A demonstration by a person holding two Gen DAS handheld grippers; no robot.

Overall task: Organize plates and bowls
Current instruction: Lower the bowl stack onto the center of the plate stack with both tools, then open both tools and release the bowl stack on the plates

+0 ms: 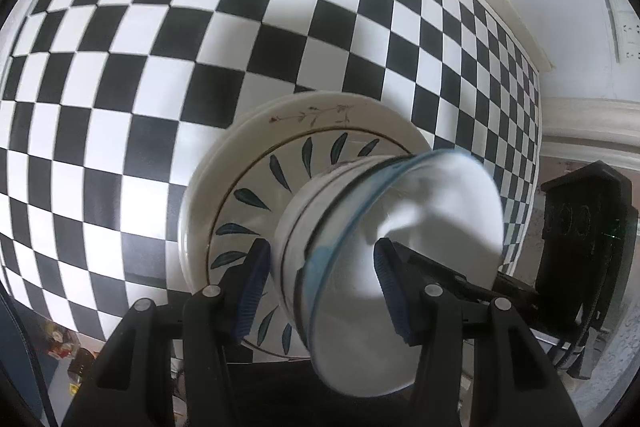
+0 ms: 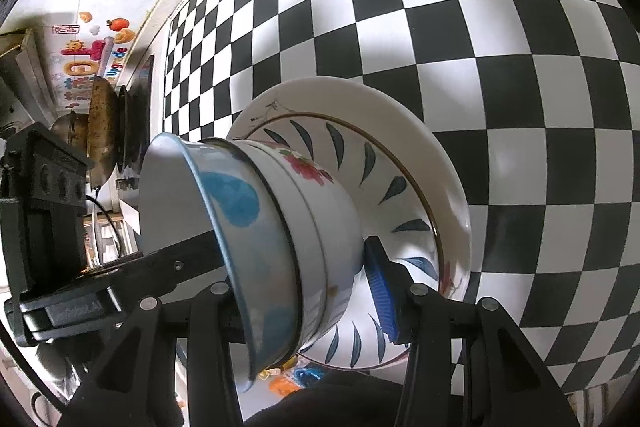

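left wrist view shows my left claw (image 1: 320, 291) spread around the blurred stacked bowls (image 1: 360, 247), whose base the claw hides. my right claw (image 2: 304, 299) also straddles them, its left finger hidden; they sit on leaf-patterned plates (image 2: 400, 163) on the checkered desk (image 2: 480, 27), before clutter (image 2: 96, 115).

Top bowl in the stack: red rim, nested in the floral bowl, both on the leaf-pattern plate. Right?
Not quite. The top bowl has a blue rim, as the right wrist view shows. It is nested in the floral bowl on the leaf-pattern plate.
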